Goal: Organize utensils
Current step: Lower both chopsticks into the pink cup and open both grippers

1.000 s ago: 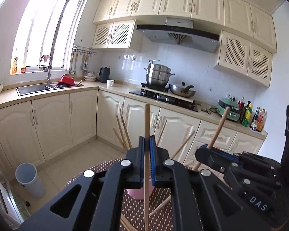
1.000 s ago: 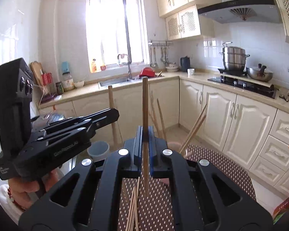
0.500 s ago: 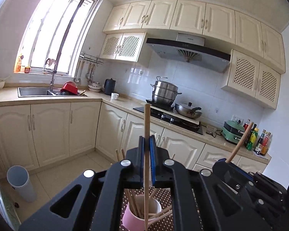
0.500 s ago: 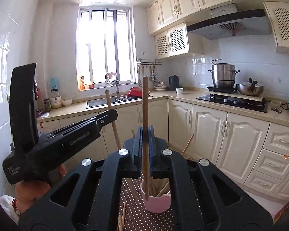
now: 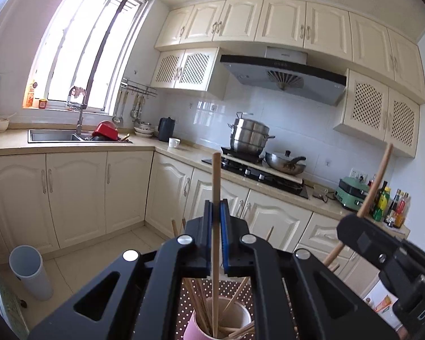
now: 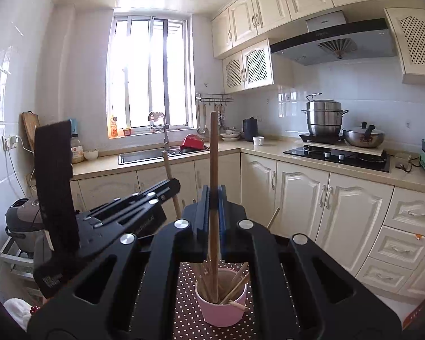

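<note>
A cream-cabinet kitchen fills both views, and each camera catches a part the other misses. Beyond the left gripper (image 5: 216,212), far to its left, a grey bin (image 5: 31,272) stands on the floor tiles, and far to its right a row of sauce bottles (image 5: 393,206) ends the counter; neither shows in the right wrist view. Beyond the right gripper (image 6: 214,198), low to its left, sits a rice cooker (image 6: 22,226) on a rack, with a cutting board (image 6: 31,127) leaning on the wall above it; the left wrist view shows neither. Each camera also sees the other gripper off to one side, with its chopstick rising from the tips.

Just below and ahead of both grippers a pink cup (image 6: 222,306) stands on a brown dotted cloth (image 6: 189,311). The right wrist view shows the whole cup and its wall; the left wrist view shows only its rim and inside, cut by the frame's lower edge. Several pale wooden chopsticks lean in it at loose angles, and one lies across the near rim.

The left gripper is clamped on a light chopstick (image 5: 216,187), upright between the blue pads, its lower end inside the cup. The right gripper is clamped on a darker chopstick (image 6: 213,155), also upright, its lower end down among the sticks in the cup.
</note>
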`<action>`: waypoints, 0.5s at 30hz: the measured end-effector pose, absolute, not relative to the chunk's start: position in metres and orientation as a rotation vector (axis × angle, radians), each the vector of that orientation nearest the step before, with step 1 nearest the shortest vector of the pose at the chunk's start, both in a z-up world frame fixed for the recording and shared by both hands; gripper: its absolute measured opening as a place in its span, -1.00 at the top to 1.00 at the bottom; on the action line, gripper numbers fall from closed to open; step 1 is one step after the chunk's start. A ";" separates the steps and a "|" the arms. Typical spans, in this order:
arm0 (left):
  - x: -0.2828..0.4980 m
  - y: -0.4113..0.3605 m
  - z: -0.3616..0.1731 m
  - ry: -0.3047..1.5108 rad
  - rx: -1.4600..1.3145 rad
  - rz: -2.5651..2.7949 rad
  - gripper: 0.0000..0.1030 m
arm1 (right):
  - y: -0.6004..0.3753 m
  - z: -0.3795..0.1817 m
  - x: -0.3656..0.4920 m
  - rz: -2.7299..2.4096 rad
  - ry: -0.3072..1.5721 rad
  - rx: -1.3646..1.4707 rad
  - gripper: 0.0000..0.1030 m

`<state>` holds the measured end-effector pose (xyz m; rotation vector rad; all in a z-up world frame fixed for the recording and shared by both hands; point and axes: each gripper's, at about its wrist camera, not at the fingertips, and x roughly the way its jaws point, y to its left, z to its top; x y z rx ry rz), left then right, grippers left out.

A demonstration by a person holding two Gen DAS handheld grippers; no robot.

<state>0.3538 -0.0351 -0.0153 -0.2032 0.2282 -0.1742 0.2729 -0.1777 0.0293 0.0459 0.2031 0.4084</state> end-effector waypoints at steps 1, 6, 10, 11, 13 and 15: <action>0.355 -0.036 -0.019 0.238 -0.200 -0.179 0.88 | -0.177 0.027 0.273 0.409 0.206 0.047 0.89; 0.359 -0.036 -0.032 0.268 -0.188 -0.201 0.88 | -0.175 0.019 0.277 0.411 0.231 0.042 0.89; 0.359 -0.036 -0.037 0.295 -0.181 -0.217 0.88 | -0.175 0.014 0.277 0.414 0.252 0.044 0.89; 0.359 -0.036 -0.038 0.300 -0.179 -0.222 0.88 | -0.174 0.013 0.277 0.414 0.257 0.043 0.89; 0.357 -0.037 -0.039 0.304 -0.169 -0.221 0.88 | -0.173 0.011 0.277 0.412 0.263 0.039 0.89; 0.355 -0.036 -0.040 0.315 -0.162 -0.228 0.87 | -0.172 0.009 0.276 0.413 0.272 0.040 0.89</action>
